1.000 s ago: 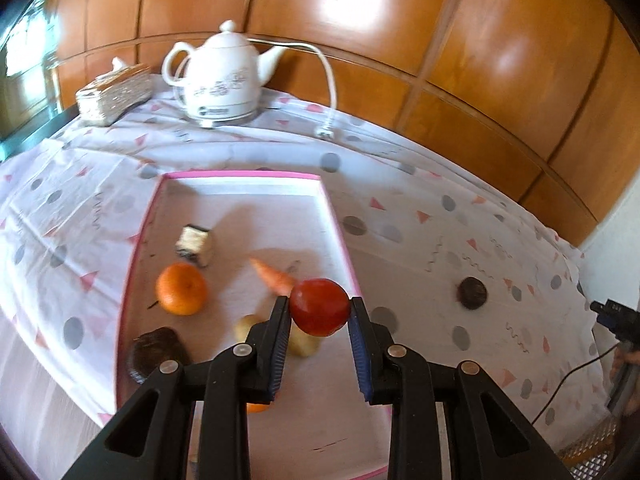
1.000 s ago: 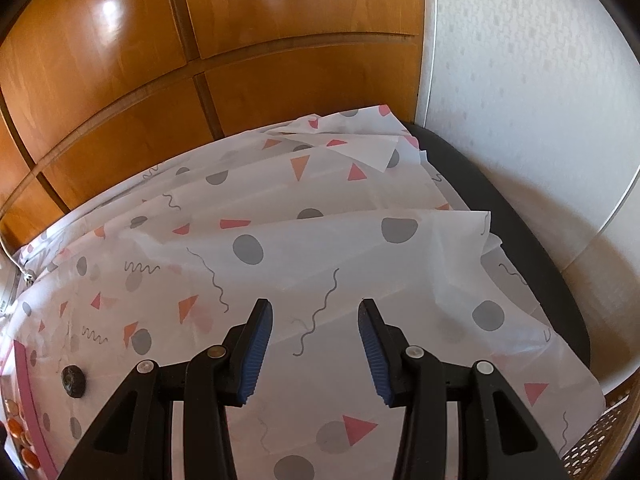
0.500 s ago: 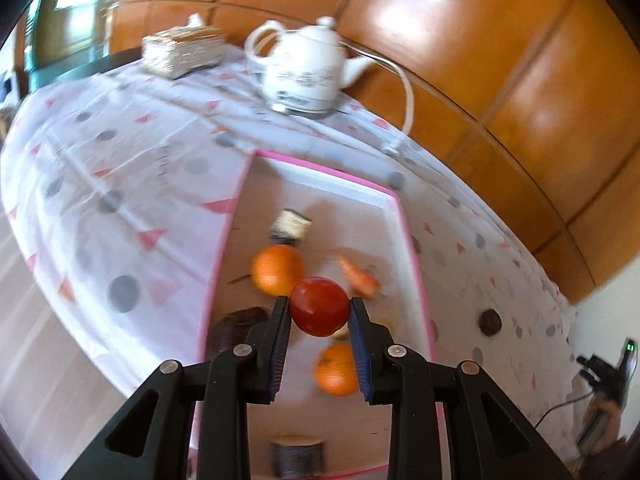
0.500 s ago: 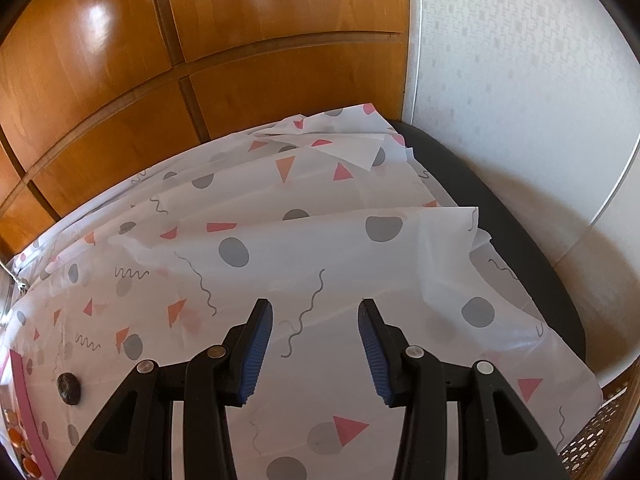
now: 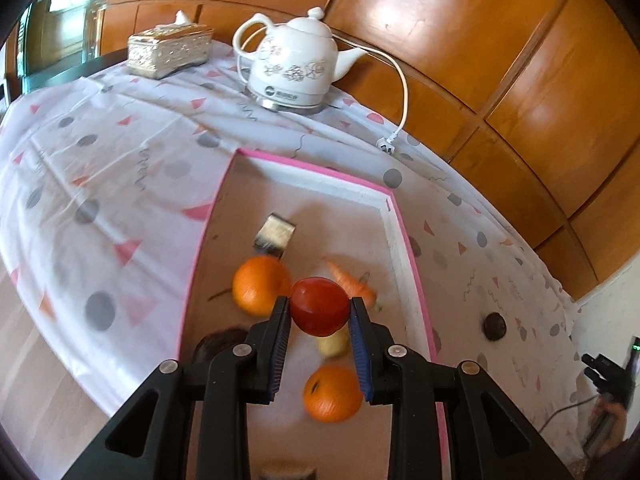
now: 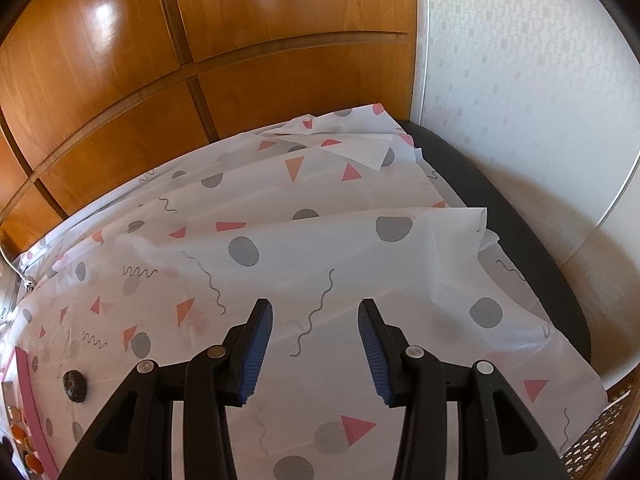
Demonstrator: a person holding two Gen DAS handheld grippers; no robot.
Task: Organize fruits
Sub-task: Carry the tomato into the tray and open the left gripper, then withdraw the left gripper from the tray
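Observation:
My left gripper is shut on a red tomato and holds it above the pink-rimmed tray. In the tray lie two oranges, a carrot, a yellowish fruit, a dark fruit and a small boxy piece. A dark round fruit lies on the cloth right of the tray; it also shows in the right wrist view. My right gripper is open and empty above the patterned tablecloth.
A white kettle with a loose cord and a woven tissue box stand at the back. Wood panelling runs behind the table. The tray's rim shows at the right wrist view's left edge. The cloth hangs over the table's left edge.
My left gripper has carried the tomato leftward over the tray; a second orange has come into view below it. The right gripper has barely shifted.

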